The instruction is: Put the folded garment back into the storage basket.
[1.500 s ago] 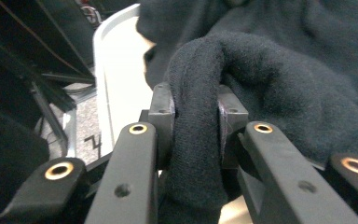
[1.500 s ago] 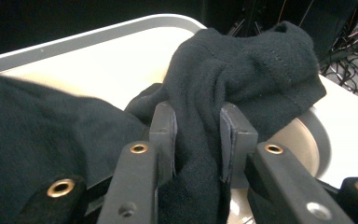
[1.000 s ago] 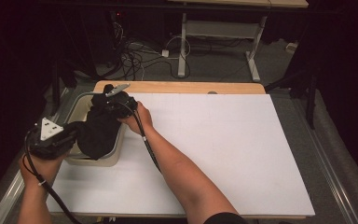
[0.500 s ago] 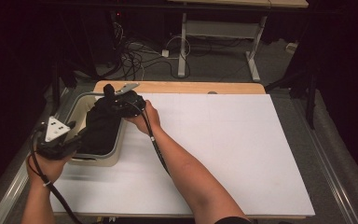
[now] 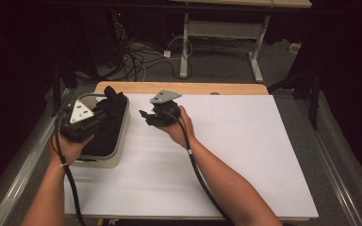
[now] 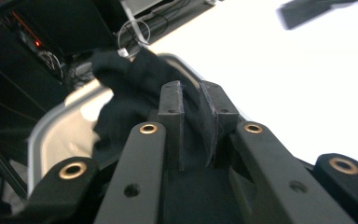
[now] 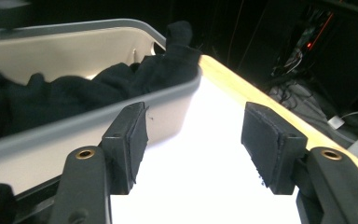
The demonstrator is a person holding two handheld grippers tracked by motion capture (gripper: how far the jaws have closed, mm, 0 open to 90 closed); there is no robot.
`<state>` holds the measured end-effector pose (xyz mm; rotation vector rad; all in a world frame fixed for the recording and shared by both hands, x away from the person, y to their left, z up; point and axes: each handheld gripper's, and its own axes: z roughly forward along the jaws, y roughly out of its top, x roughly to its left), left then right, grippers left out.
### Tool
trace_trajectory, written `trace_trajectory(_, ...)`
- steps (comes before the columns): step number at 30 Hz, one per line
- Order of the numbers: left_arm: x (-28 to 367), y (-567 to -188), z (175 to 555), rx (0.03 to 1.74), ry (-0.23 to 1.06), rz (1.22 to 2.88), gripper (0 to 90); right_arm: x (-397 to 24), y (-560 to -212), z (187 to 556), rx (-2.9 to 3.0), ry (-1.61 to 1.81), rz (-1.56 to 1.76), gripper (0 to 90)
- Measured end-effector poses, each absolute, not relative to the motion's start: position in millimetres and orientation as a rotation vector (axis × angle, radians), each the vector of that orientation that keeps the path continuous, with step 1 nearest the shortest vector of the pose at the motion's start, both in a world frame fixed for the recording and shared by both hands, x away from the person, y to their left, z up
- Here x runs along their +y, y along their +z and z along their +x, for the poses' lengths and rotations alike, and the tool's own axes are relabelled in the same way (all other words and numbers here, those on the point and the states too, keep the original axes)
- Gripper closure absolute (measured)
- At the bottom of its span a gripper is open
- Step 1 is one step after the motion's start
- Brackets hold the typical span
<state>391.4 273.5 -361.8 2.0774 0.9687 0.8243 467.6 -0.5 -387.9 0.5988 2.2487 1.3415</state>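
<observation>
Left gripper (image 6: pixel 193 100) jaws are pinched on a fold of the black cloth (image 6: pixel 135 88); only the fabric's thickness sits between them. Right gripper (image 7: pixel 193 140) jaws stand spread, nothing between them, hovering over bare white counter (image 5: pixel 245 155) just beside the bin's (image 5: pixel 118 153) right wall.

The cloth lies heaped inside the bin at the counter's far-left corner, one end flopped over the far rim by the wooden edge (image 5: pixel 207 88).

Judgement: you're lifting the cloth out of the bin.
- Keep the left pinch firm. The grip looks like a thin fold, and it may slip if you yank.
- Pull up and toward the open counter, not sideways, or the bin may drag or tip with the cloth.
- Bring the right jaws in over the near rim to take a second fold well apart from the first, so it spreads instead of hanging bunched.
- Watch the draped end snagging on the rim.

Count: one bin, one cloth as far as I can tell (the heap may hide more), two grippers, one counter.
</observation>
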Motion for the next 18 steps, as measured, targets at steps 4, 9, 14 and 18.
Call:
trace_trajectory(4,270,-366,428,0.982,0.868,2.130,81.0,-46,-389,445,2.213,1.342,0.599,36.3)
trace_trajectory(9,270,-375,460,1.044,0.845,2.148,86.2,-101,-395,412,2.142,1.386,0.635,33.8)
trace_trajectory(14,272,-381,494,1.109,0.844,2.120,86.3,-154,-402,366,2.095,1.325,0.577,33.6)
trace_trajectory(18,262,-386,511,1.143,0.849,2.146,86.2,-194,-408,337,2.074,1.330,0.614,34.4)
